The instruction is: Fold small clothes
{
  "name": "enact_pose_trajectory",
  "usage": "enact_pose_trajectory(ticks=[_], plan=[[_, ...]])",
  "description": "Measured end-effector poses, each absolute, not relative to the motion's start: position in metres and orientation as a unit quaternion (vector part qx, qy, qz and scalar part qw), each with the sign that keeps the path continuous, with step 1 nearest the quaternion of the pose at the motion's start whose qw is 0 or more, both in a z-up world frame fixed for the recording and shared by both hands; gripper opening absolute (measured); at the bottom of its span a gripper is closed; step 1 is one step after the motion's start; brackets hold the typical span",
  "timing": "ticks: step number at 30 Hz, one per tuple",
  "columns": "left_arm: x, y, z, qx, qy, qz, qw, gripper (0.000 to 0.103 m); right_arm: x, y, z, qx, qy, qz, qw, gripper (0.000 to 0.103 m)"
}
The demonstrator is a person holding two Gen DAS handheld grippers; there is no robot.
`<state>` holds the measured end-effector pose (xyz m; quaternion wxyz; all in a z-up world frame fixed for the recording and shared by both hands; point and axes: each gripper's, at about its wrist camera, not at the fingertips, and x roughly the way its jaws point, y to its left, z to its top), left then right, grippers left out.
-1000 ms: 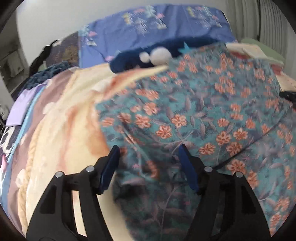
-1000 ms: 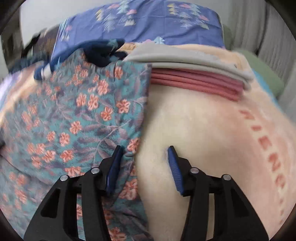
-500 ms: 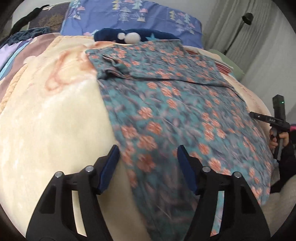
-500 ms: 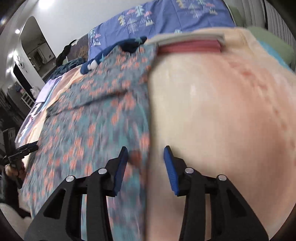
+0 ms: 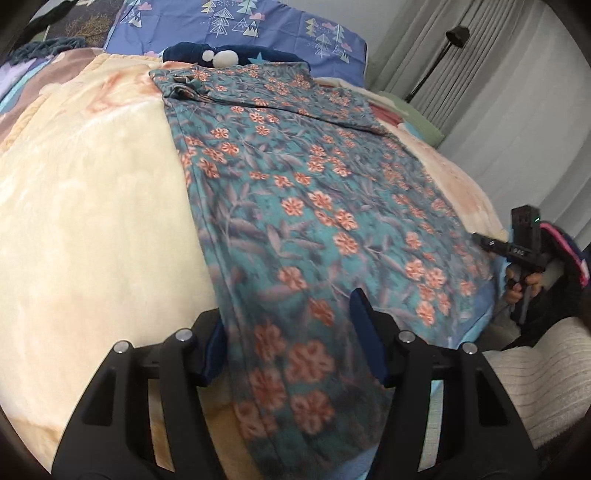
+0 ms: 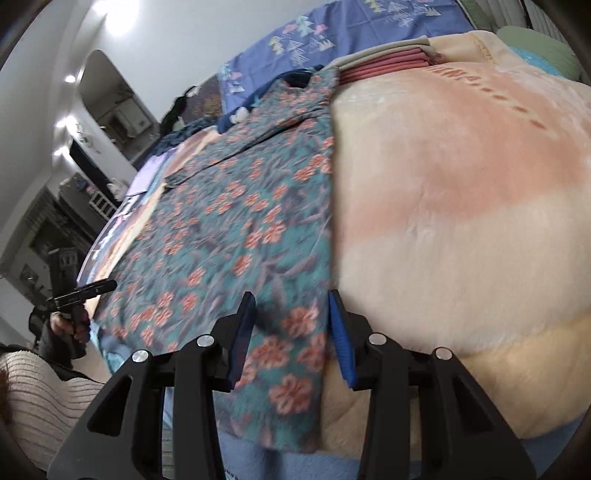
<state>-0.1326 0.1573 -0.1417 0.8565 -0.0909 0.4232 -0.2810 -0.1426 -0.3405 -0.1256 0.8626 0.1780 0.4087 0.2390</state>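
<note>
A teal garment with orange flowers (image 5: 295, 184) lies spread flat on a cream and peach blanket (image 5: 92, 203), running from the pillows to the near edge of the bed. My left gripper (image 5: 286, 310) is at its near left corner. The jaws stand apart, with the left hem running between them and partly over the left finger. My right gripper (image 6: 291, 295) straddles the near right hem of the garment (image 6: 240, 221), jaws apart and not pinching. Each gripper also shows in the other's view, held in a hand: the right gripper (image 5: 517, 251), the left gripper (image 6: 81, 291).
A navy item with white pompoms (image 5: 229, 55) and a blue patterned pillow (image 5: 240, 26) lie beyond the garment. A folded pink and grey stack (image 6: 384, 61) sits at the far right. A floor lamp (image 5: 436, 66) and curtains stand beside the bed. A ribbed cream sleeve (image 5: 535, 369) is close by.
Both grippers have drawn back along the garment from its far part to its near hem, turning as they went. The right jaws have narrowed a little.
</note>
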Motion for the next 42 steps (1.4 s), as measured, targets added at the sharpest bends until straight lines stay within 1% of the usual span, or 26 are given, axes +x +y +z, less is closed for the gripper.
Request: enact_pose_trajectory(ticks=[1,2,3,4,5,6,8,9,12,16,19,21,24,27,29,32,38,42], plan=[[-0.132,0.158,-0.143,-0.106,0.42,-0.282,0.856,0.059,-0.137,-0.339,-0.126,0.187,0.406,0.252,0.858,0.041],[-0.129,0.157,-0.144,-0.112,0.419,-0.283,0.855,0.049,-0.13,-0.337,-0.127,0.198,0.405,0.267,0.852,0.039],[-0.124,0.155,-0.145,-0.116,0.421,-0.278,0.856,0.041,-0.122,-0.334,-0.128,0.208,0.406,0.278,0.845,0.031],[-0.121,0.154,-0.145,-0.116,0.425,-0.272,0.856,0.024,-0.113,-0.33,-0.13,0.217,0.414,0.281,0.838,0.026],[-0.119,0.153,-0.145,-0.115,0.429,-0.263,0.857,0.011,-0.109,-0.329,-0.13,0.226,0.418,0.284,0.833,0.014],[-0.121,0.153,-0.142,-0.113,0.427,-0.257,0.86,0.007,-0.108,-0.33,-0.129,0.238,0.421,0.29,0.826,0.007],[-0.134,0.153,-0.131,-0.096,0.415,-0.238,0.873,0.005,-0.116,-0.335,-0.123,0.242,0.41,0.294,0.829,0.007],[-0.14,0.154,-0.126,-0.091,0.408,-0.233,0.878,0.005,-0.12,-0.338,-0.119,0.24,0.404,0.293,0.833,0.005],[-0.144,0.16,-0.1,-0.1,0.37,-0.237,0.893,0.004,-0.126,-0.351,-0.098,0.276,0.361,0.308,0.836,0.004],[-0.145,0.155,-0.038,-0.081,0.288,-0.253,0.92,0.004,-0.125,-0.347,-0.036,0.257,0.285,0.326,0.864,0.003],[-0.16,0.155,0.008,-0.063,0.227,-0.259,0.937,0.004,-0.143,-0.351,0.007,0.243,0.231,0.335,0.881,0.003],[-0.18,0.159,0.028,-0.06,0.195,-0.262,0.943,0.004,-0.17,-0.36,0.031,0.231,0.19,0.341,0.891,0.003],[-0.212,0.171,0.039,-0.066,0.162,-0.259,0.95,0.004,-0.21,-0.368,0.05,0.2,0.15,0.334,0.909,0.003],[-0.219,0.177,0.03,-0.083,0.169,-0.258,0.948,0.005,-0.217,-0.364,0.051,0.183,0.159,0.321,0.916,0.003],[-0.208,0.173,0.017,-0.079,0.188,-0.253,0.946,0.005,-0.202,-0.357,0.045,0.173,0.174,0.316,0.917,0.003],[-0.177,0.171,0.004,-0.089,0.217,-0.25,0.939,0.005,-0.163,-0.353,0.034,0.194,0.197,0.311,0.909,0.003],[-0.085,0.167,0.001,-0.088,0.243,-0.236,0.937,0.005,-0.049,-0.36,0.013,0.255,0.235,0.271,0.898,0.003],[-0.002,0.162,-0.02,-0.096,0.286,-0.208,0.93,0.006,0.026,-0.348,-0.014,0.263,0.288,0.231,0.891,0.003]])
